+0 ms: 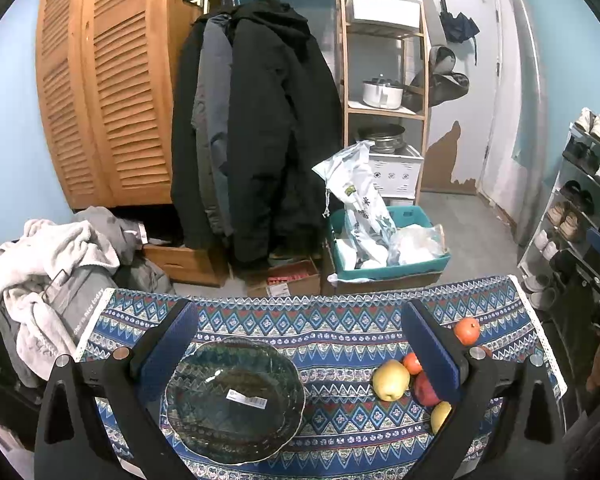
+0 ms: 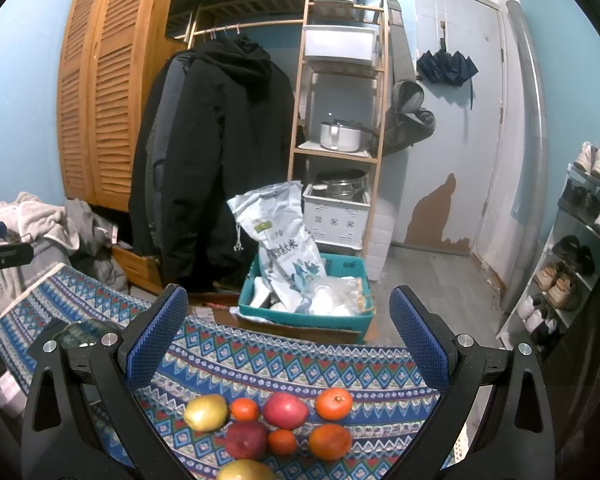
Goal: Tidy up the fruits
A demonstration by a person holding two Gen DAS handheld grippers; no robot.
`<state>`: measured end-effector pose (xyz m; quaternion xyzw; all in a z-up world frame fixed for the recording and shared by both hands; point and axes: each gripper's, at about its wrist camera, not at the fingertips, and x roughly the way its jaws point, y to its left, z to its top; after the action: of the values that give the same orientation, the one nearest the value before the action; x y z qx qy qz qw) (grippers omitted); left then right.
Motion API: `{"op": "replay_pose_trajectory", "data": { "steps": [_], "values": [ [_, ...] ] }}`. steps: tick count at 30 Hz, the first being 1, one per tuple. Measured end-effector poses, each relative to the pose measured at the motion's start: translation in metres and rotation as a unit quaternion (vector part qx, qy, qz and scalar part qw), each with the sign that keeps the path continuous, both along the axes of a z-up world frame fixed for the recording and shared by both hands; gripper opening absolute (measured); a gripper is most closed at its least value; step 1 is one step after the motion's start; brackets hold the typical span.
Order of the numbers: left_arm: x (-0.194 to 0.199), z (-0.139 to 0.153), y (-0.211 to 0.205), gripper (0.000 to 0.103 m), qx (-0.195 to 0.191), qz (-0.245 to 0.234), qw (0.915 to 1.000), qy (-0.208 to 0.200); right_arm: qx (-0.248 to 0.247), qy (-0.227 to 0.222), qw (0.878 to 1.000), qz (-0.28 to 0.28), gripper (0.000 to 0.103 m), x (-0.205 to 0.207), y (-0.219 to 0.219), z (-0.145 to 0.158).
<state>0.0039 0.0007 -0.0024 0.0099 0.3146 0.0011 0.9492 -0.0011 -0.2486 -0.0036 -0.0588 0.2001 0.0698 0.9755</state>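
Hovering agape: left gripper (image 1: 300, 344) over bowl (image 1: 235, 400); right gripper (image 2: 288, 338) (fruit-side).

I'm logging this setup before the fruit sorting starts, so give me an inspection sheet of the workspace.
Surface: patterned blue tablecloth covers the table.
Job's things: glass bowl holds no fruit, barcode sticker inside; yellow apple, red apple, orange and other fruits clustered on the cloth.
Clutter: nothing seen on the table.
Grippers: left gripper open above the bowl; right gripper open above the fruits.
Cables: nothing seen.
Surroundings: hanging coats, wooden shelf, teal crate, shoe rack.
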Motion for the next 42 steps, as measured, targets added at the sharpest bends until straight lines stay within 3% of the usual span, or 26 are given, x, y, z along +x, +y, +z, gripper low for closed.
{"op": "replay_pose_trajectory", "data": {
  "steps": [32,42],
  "values": [
    [0.011,-0.022,-0.017,0.102,0.024,-0.014,0.9991,0.033,0.002,0.036,0.999,-0.017,0.099,0.007,-0.02,-0.002],
    [0.033,-0.055,-0.031,0.102,0.029,-0.041,0.9951,0.085,-0.008,0.102,0.994,-0.039,0.099,0.026,-0.037,-0.03]
  ]
}}
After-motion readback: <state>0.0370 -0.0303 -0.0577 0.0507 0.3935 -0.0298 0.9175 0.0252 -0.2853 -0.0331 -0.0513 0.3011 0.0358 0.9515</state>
